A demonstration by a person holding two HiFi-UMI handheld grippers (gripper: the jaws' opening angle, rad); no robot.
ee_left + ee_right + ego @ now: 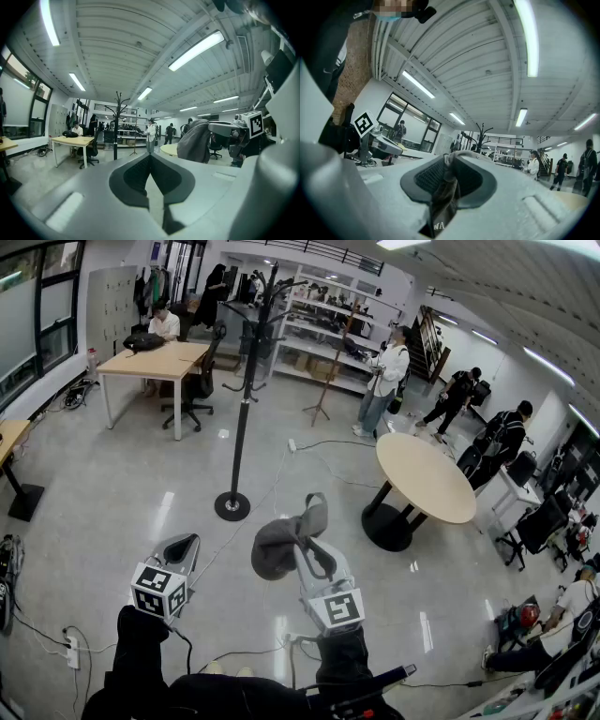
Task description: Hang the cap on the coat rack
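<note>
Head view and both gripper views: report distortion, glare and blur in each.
Head view: fisheye bowing straight lines, lamp glare streaking the glossy floor. Left gripper view: dark vignette, ceiling lights blown out, the left tool close and soft. Right gripper view: same vignette, the cap pinched in the right tool dim and blurred.

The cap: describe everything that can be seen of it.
The cap is dark grey and looks like soft cloth, with a rounded crown that sags. It hangs in the air, pinched at one edge by the right tool, whose jaws are closed on it. In the right gripper view a fold of it, bearing small white letters, runs down between those jaws. Nothing else touches it. It is well short of the coat rack, which stands farther ahead.
</note>
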